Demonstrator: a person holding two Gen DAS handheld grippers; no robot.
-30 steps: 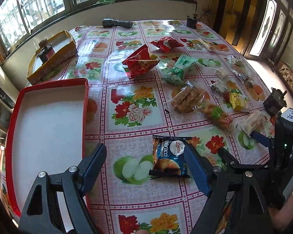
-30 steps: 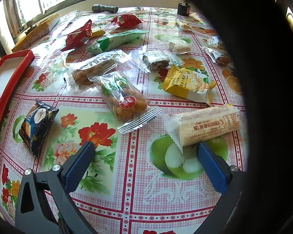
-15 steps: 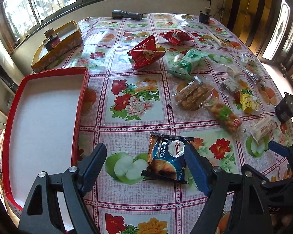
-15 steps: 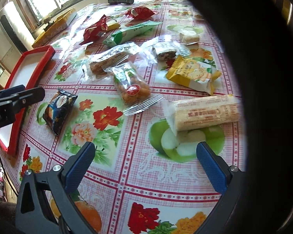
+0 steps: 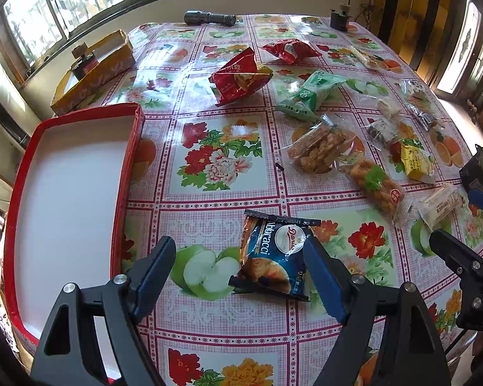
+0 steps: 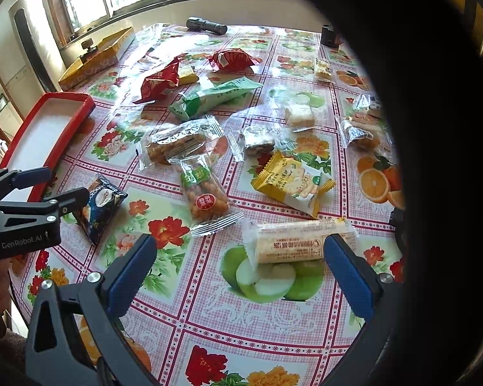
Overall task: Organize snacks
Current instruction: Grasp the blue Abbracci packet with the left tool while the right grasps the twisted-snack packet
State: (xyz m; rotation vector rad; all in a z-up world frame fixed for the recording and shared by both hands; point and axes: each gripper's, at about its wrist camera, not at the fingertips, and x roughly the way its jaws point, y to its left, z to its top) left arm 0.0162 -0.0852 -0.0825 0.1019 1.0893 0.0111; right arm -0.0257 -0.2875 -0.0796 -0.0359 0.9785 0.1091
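Sunlit dining table [image 5: 222, 328] under a floral oilcloth, windows behind, snacks strewn across.

Hovering low with fingers spread wide: left gripper [image 5: 241, 273], straddling the blue packet [image 5: 275, 257], right pad overlapping the packet's edge, contact impossible to tell. Also gaping and holding nothing: right gripper [image 6: 241, 267], lining up on the rice roll [image 6: 301, 238] lying crosswise between its pads.

Likely handling light and crinkly, that blue packet: slick foil, soft pastry inside, easily crushed. Probably best pinching across the puffed middle, gently, not by the thin sealed ends. Same for the rice roll: light, brittle filling, loose slippery wrapper, so gripping at mid-length.

Sitting just left of the blue packet, bare inside: one red tray [image 5: 130, 173], presumably the destination.

Counting outward in the right view: one blue packet, one rice roll, one yellow packet [image 6: 289, 186], two red bags [image 6: 159, 82], one green pack [image 6: 212, 98], and about seven small clear-wrapped pieces, the far ones too small for certainty. Lying beyond, one cardboard box [image 5: 93, 70] and one torch [image 5: 209, 18].
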